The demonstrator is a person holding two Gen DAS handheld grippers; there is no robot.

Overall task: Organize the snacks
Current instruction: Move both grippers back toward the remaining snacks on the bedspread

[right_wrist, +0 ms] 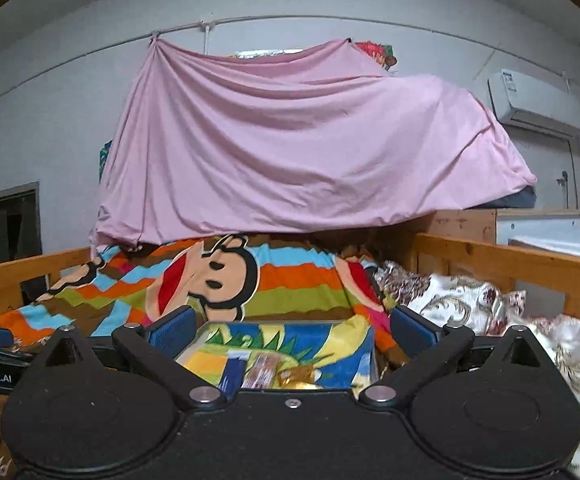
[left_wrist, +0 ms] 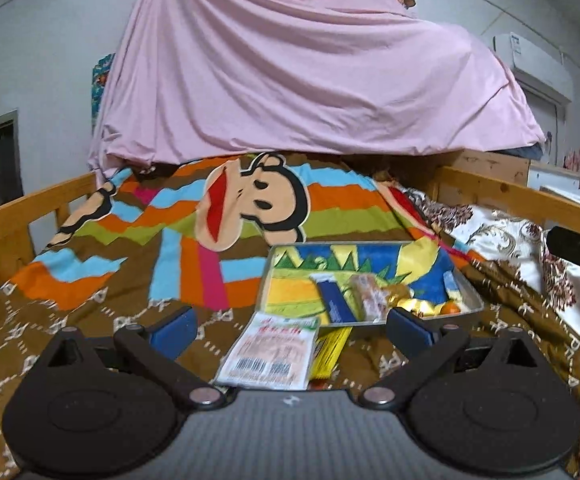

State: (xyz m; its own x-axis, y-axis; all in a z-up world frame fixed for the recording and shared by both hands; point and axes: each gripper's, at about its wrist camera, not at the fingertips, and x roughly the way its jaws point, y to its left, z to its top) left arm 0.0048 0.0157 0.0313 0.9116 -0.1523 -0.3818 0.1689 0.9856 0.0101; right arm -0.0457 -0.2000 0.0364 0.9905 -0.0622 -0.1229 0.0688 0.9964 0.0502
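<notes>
Inventory, from my two claws over the bed.

Tray (left_wrist: 472,294): one, metal, shallow, lined with a bright picture cloth, resting on the bed's brown blanket (left_wrist: 101,312). Seen again just ahead of my right claw.

Snacks inside the tray: one blue packet (left_wrist: 334,300), one pale wrapped bar (left_wrist: 370,296) beside it, one gold-foil piece (left_wrist: 406,300), and one small orange item (left_wrist: 450,309) in the near right corner. More may lie under them; I cannot tell.

Snacks outside the tray: two. One white packet (left_wrist: 269,354) with red print and barcodes lies flat on the blanket just before the tray's near edge; one yellow packet (left_wrist: 330,354) lies touching its right side, partly tucked under it.

Left claw (left_wrist: 292,330): released, jaws spread wide, nothing between them; it hangs above the blanket, angled down, with the white packet ahead in the gap.

Right claw (right_wrist: 292,330): released, jaws wide, empty; held nearly level, facing the tray (right_wrist: 193,344) from its near side.

Wooden bed rails (left_wrist: 21,216): one along each side.
</notes>
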